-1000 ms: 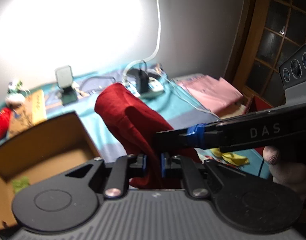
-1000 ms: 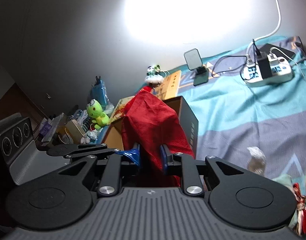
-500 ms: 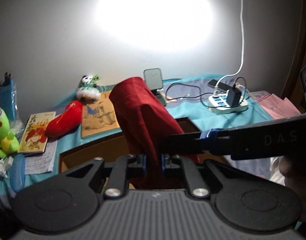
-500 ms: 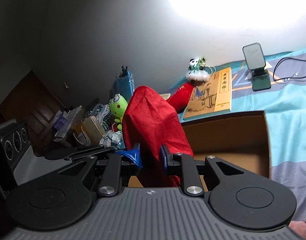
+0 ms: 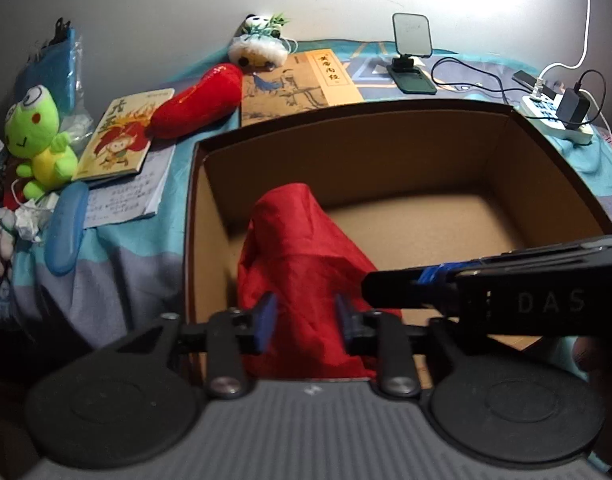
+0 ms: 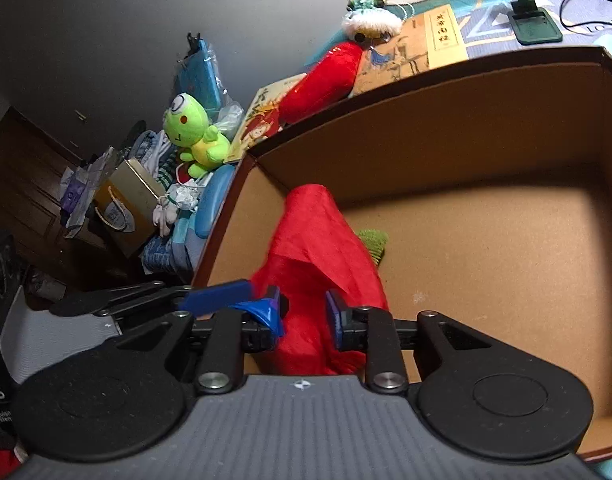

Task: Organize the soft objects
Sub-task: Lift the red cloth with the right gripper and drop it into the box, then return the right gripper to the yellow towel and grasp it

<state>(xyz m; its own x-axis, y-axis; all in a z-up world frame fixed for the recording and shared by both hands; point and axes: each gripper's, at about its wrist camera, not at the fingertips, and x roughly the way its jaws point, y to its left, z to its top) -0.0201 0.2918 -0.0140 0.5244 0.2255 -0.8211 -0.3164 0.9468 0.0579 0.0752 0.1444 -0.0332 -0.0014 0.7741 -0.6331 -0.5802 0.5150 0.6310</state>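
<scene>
Cardboard box (image 5: pixel 385 152) sits open-topped on the blue bedspread (image 5: pixel 118 264), and everything else is best placed against it: it is the bin for the soft things, which explains why both grippers hang over its near left corner. Red cloth (image 5: pixel 302 248) is bunched up inside that corner, rising in a peak above the box floor, low enough that letting go should leave it in the box. Under it, on the floor of the box, a small green knitted piece (image 6: pixel 373 240) peeks out. Beyond the far left rim lie a long red plush (image 5: pixel 198 100) and a green frog plush (image 5: pixel 38 136), probably waiting their turn. Left gripper (image 5: pixel 304 318) has just been opening; its jaws stand apart with the cloth loose between them, no longer pinched. Right gripper (image 6: pixel 306 314) has also just begun to open, only slightly; cloth fills its narrow gap, and whether the pads still press it I cannot tell.
</scene>
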